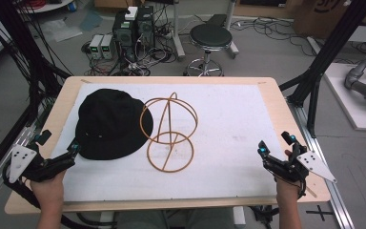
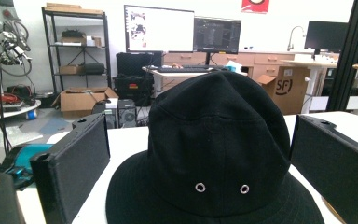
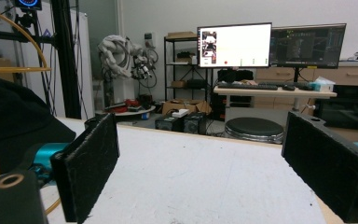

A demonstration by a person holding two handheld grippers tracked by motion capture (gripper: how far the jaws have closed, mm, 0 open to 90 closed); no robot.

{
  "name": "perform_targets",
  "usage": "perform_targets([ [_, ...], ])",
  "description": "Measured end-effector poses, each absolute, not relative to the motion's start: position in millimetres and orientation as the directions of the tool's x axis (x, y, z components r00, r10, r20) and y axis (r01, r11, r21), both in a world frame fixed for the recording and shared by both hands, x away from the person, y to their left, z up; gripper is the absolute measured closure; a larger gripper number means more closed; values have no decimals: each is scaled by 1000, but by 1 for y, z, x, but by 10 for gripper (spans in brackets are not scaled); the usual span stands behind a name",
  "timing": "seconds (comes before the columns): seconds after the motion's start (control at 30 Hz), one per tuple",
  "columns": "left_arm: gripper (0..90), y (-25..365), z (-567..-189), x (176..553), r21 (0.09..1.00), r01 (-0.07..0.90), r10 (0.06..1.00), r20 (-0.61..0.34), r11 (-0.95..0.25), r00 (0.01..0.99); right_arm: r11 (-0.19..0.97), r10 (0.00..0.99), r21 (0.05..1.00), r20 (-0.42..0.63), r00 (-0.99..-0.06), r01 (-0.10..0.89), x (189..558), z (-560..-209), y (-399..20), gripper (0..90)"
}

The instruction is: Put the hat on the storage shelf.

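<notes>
Hat: soft black fabric bucket hat [image 1: 107, 125], two metal eyelets.
Stand: gold wire dome-shaped hat stand [image 1: 169, 131].
Left gripper [image 1: 60, 146]: jaws apart, empty.
Right gripper [image 1: 276, 144]: jaws apart, empty.

The high view looks down on the table [image 1: 171, 200]. The left gripper view sits close behind the black hat [image 2: 214, 140]; both gripper views face the far monitors [image 3: 235, 44].
</notes>
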State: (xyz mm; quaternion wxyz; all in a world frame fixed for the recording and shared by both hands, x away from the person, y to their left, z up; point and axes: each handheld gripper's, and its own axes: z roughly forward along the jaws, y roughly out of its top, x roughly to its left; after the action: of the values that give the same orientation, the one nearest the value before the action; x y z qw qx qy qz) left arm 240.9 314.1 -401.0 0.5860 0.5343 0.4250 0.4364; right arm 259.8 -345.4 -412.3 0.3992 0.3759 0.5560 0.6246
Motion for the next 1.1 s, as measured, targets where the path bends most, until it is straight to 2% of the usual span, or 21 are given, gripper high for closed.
perform_targets([
  [0.9,55,312,-392,246,994,-71,960,-56,78,275,-58,918,996,25,-397,-74,257,-413,-346,108],
  [1.1,55,311,-383,252,995,-70,951,-50,75,305,-60,918,995,23,-397,-81,257,-413,-346,108],
])
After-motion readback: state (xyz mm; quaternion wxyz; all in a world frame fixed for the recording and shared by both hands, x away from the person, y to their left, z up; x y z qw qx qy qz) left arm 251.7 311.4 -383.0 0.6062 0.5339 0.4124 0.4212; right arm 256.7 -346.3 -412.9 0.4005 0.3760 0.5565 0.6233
